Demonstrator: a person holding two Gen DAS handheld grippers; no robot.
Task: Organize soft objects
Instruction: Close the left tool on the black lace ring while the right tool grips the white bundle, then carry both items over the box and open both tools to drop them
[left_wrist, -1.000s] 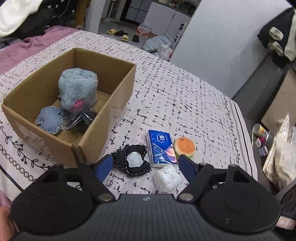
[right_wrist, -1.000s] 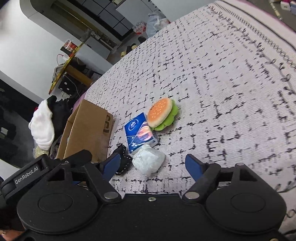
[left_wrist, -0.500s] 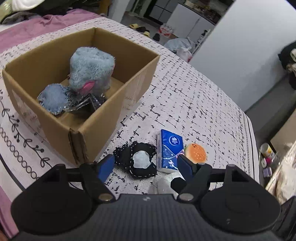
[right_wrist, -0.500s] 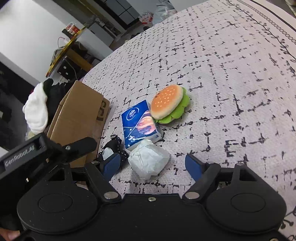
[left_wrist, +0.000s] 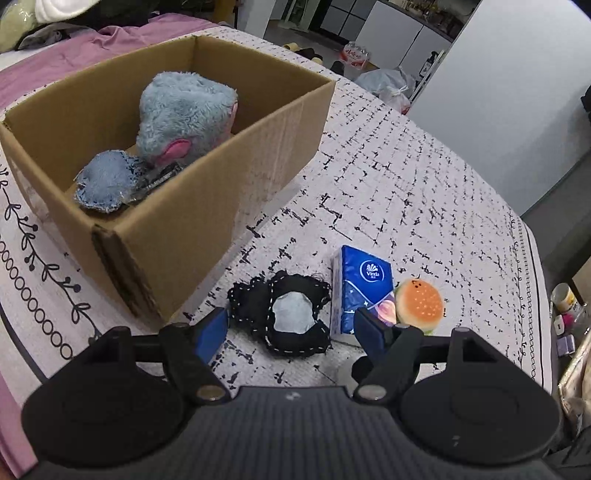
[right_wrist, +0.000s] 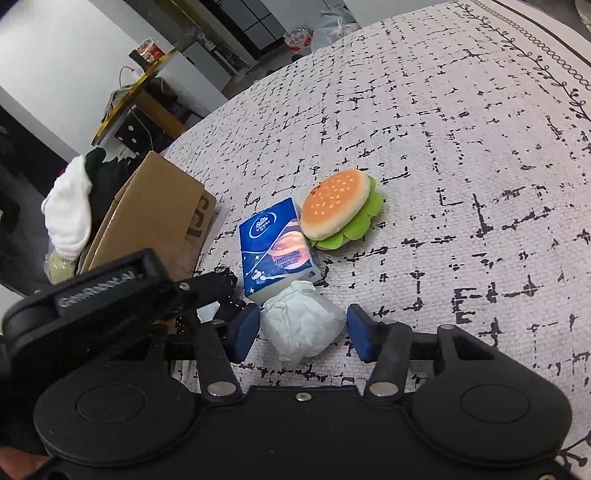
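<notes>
Both grippers have dropped closer to the loose items on the bedspread since a second ago.

On the black-flecked white bedspread (left_wrist: 406, 192), with a white cabinet (left_wrist: 402, 26) at 12 o'clock, the cardboard box (left_wrist: 207, 192) holds a blue plush toy (left_wrist: 184, 114). At 3 o'clock of it lie a black fabric pouch (left_wrist: 288, 317), tissue pack (right_wrist: 277, 247) and burger plush (right_wrist: 340, 210). The left gripper (left_wrist: 291, 328) is spread around the pouch, the right gripper (right_wrist: 301, 328) spread around a white wad (right_wrist: 299, 325).

surface: patterned bedspread (left_wrist: 424, 192) | on it: cardboard box (left_wrist: 207, 206), black pouch (left_wrist: 291, 317), tissue pack (right_wrist: 277, 247), burger plush (right_wrist: 338, 208), white wad (right_wrist: 301, 325)
</notes>
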